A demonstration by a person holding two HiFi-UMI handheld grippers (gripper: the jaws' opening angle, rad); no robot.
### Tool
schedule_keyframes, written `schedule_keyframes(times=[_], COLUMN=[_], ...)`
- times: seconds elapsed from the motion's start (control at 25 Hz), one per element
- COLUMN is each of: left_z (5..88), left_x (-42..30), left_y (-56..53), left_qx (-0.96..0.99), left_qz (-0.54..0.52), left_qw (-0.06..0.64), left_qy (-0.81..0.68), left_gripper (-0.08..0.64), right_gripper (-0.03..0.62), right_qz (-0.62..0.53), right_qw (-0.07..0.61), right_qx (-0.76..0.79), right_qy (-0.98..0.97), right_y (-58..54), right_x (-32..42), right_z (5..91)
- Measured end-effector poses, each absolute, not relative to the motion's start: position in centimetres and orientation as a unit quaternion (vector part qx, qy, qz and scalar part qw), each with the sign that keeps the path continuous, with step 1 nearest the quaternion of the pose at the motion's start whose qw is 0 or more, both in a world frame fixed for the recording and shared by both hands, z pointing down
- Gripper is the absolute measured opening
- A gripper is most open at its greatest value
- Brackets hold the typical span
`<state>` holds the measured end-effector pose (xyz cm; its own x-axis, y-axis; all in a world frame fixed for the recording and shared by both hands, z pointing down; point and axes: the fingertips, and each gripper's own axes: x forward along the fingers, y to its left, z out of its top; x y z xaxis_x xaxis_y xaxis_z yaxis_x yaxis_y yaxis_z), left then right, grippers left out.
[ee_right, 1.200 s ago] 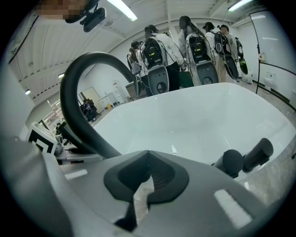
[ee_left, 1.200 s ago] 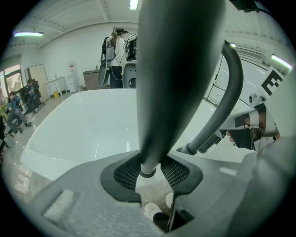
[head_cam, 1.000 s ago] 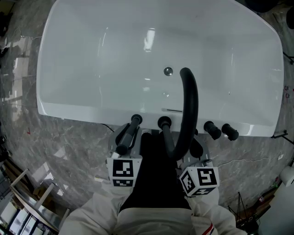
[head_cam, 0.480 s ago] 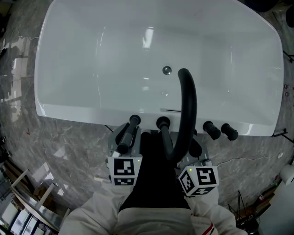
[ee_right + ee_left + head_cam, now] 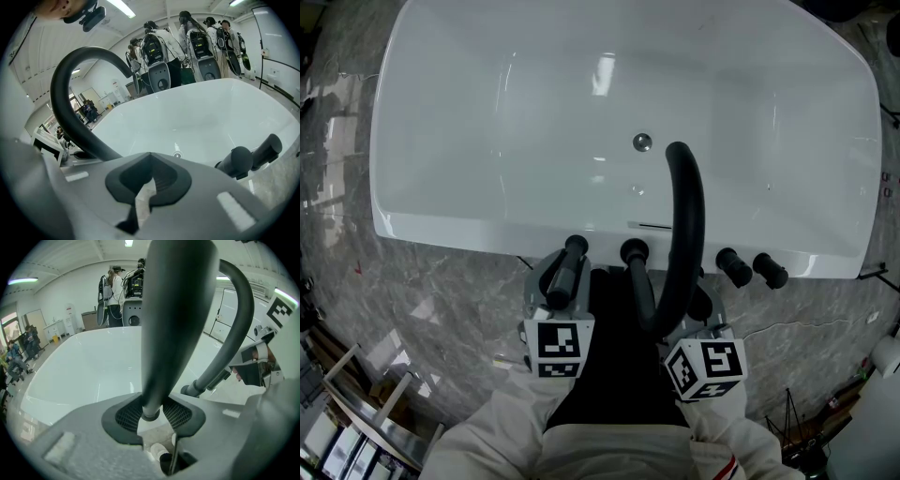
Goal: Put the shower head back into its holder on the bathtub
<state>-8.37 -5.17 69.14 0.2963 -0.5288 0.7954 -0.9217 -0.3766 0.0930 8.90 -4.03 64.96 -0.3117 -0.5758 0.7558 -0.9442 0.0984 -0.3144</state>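
Note:
The black shower head (image 5: 565, 272) is a slim stick that lies across the near rim of the white bathtub (image 5: 441, 230); its far tip is at the rim. My left gripper (image 5: 563, 286) is shut on it. In the left gripper view the shower head (image 5: 173, 324) rises large from between the pads, and the left gripper (image 5: 152, 416) clamps its narrow end. I cannot make out the holder. My right gripper (image 5: 698, 307) hovers just right of the faucet, and in its own view the right gripper (image 5: 145, 192) is shut with nothing in it.
A tall black arched faucet spout (image 5: 686, 216) rises from a base (image 5: 635, 250) on the rim and reaches over the tub. Two black knobs (image 5: 733, 265) (image 5: 769, 270) stand to its right. The drain (image 5: 643, 142) shows in the tub. Grey marble floor (image 5: 441, 300) surrounds it. People (image 5: 159, 51) stand beyond.
The left gripper and the shower head have shifted very slightly toward me. The right gripper has stayed in place.

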Motion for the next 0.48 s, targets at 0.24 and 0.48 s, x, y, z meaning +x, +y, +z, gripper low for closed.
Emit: schedule_keyframes(times=[0.24, 0.48], left_z=[69.26, 69.25], left_x=[-8.33, -8.17], left_y=[-5.37, -5.43], left_qx=[0.756, 0.758], left_qz=[0.341, 0.331], left_qw=[0.277, 0.273], left_qy=[-0.485, -0.49], left_gripper=[0.143, 0.144], right_gripper=[0.006, 0.006], right_qz=[0.403, 0.407], right_qw=[0.23, 0.233], right_qx=[0.538, 0.536], right_qy=[-0.703, -0.702], right_y=[-4.12, -4.04], right_x=[8.79, 8.88], right_z=[65.3, 65.69])
